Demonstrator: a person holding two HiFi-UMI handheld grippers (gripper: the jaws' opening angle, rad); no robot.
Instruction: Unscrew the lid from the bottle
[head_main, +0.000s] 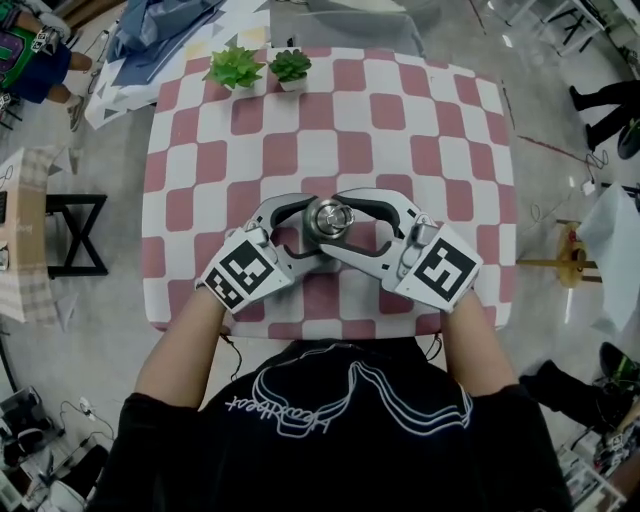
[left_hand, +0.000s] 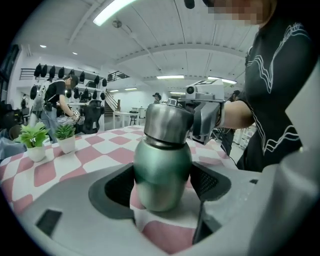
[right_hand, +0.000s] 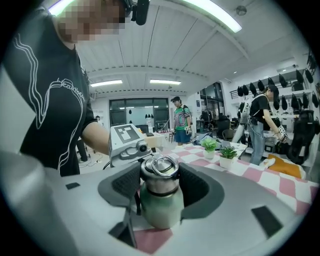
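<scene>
We're wearing a black short-sleeved tee (head_main: 340, 450) w/ white wavy line art & cursive script across the chest, plus a black head cam (right_hand: 141, 11). We're carrying a left gripper (head_main: 298, 228) & right gripper (head_main: 358, 225), both showing light-grey plastic shells w/ curved jaws and dark textured pads (left_hand: 116, 187). Each is bearing a white cube (head_main: 442, 268) w/ black square markers. A thin dark cable (head_main: 232, 358) is trailing below.

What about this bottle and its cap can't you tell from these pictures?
- Head view: the body of the green metal bottle is hidden beneath its silver steel lid, the left gripper and the right gripper.
- Both gripper views: the screw thread is covered by the lid, so any loosening cannot be told.
</scene>
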